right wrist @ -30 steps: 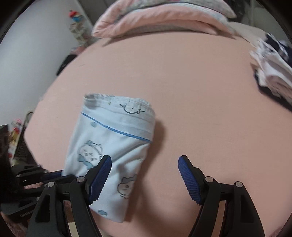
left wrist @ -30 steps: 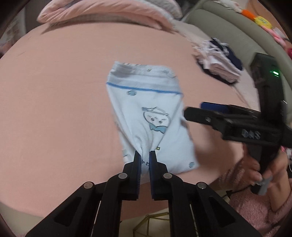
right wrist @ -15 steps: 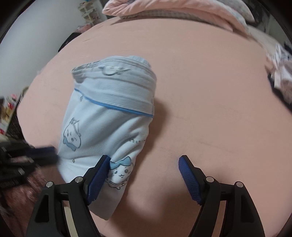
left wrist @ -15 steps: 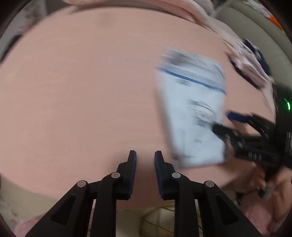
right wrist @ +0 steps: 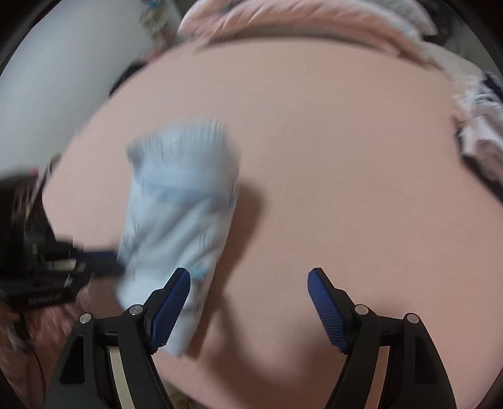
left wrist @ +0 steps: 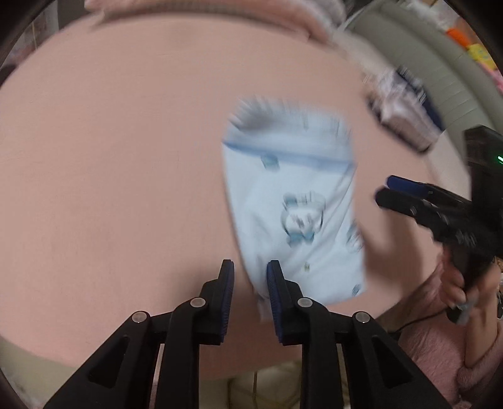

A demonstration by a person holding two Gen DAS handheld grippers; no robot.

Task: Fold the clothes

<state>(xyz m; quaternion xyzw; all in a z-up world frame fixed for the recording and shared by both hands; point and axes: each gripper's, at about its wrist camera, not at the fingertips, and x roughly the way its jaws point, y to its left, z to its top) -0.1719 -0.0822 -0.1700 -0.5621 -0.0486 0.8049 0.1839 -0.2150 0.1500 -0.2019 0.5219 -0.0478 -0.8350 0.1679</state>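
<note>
A folded light-blue garment with cartoon prints and a blue stripe lies on the pink bed sheet, blurred by motion. My left gripper has its jaws a little apart at the garment's near left corner; the corner's edge shows in the gap, but the pads do not press on it. In the right wrist view the garment lies left of centre. My right gripper stands wide open, its left finger over the garment's near edge and bare sheet between the pads. From the left wrist view, the right gripper hangs just right of the garment.
A pile of white and navy clothes sits at the bed's far right, seen also in the right wrist view as a pile. A pink quilt lies along the back. A hand in a pink sleeve holds the right gripper.
The left gripper was shut on the garment's near edge; it let go, swung away to the left and has come back to the corner with jaws slightly apart. The right gripper stayed wide open.
</note>
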